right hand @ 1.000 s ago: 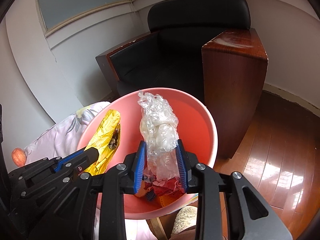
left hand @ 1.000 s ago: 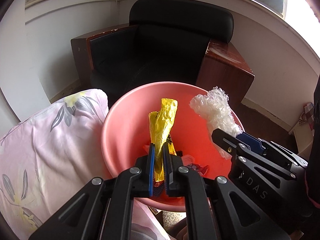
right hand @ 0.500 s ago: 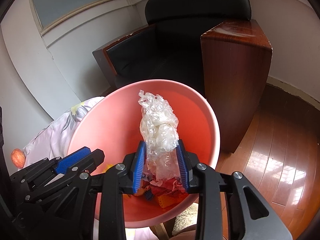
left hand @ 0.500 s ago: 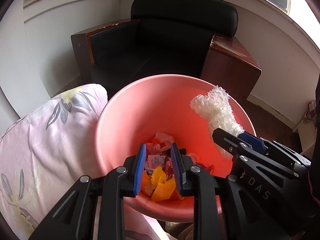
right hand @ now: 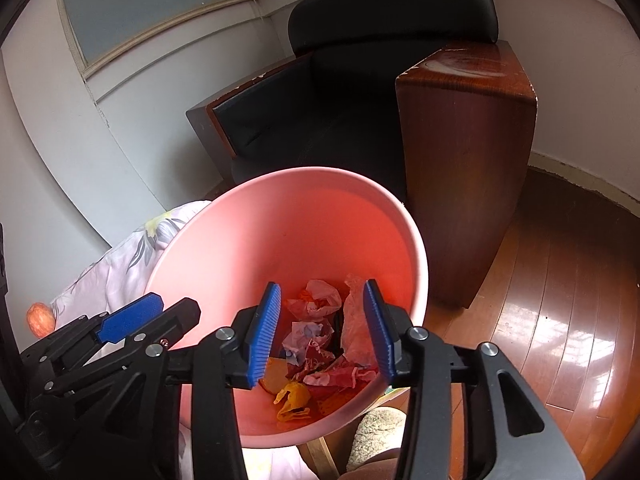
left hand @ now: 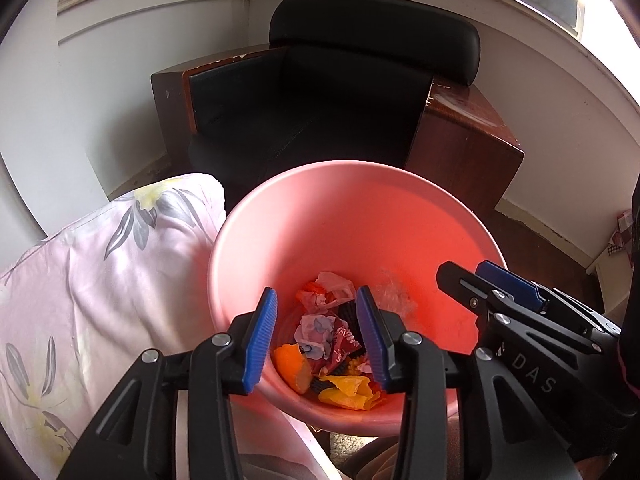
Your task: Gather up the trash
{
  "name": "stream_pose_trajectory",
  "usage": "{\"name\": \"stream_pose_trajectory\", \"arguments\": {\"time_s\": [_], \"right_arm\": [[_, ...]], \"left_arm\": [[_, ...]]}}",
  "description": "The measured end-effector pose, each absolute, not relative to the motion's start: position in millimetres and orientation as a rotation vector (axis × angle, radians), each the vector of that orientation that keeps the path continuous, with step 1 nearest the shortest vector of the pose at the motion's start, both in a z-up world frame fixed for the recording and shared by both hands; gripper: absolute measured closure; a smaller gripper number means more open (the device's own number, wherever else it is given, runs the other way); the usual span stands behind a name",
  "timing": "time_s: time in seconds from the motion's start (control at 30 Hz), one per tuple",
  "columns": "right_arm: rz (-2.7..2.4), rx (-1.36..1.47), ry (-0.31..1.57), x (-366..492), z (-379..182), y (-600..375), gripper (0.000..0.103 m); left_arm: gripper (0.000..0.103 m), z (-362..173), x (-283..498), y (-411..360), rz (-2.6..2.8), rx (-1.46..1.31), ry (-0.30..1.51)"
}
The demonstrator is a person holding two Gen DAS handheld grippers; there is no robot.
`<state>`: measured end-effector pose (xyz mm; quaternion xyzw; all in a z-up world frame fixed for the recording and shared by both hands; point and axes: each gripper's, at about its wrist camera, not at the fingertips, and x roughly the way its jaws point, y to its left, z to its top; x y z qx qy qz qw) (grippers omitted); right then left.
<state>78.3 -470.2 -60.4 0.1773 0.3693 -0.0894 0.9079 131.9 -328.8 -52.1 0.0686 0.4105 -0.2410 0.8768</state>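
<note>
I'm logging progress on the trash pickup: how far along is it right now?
Done: the yellow wrapper and the clear plastic wad lie inside the pink bin with other scraps. In hand: nothing; the left gripper and right gripper hang over the bin with jaws apart and empty. Left: an orange object sits beside the floral bedding; whether it is trash is unclear.

"DAS" on right gripper (left hand: 486, 276) body.

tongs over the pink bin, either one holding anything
Nothing held. Left tongs and right tongs both stand open above the pink bin; the trash lies inside.
</note>
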Motion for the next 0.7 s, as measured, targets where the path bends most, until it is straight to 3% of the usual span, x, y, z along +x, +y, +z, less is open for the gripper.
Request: {"name": "stream_pose_trajectory", "arguments": {"time_s": [0.7], "right_arm": [[-0.193, 0.351, 0.692, 36, -37, -454, 0.059]], "left_arm": [[0.049, -21, 105, -302, -0.516, 0.095, 0.789]]}}
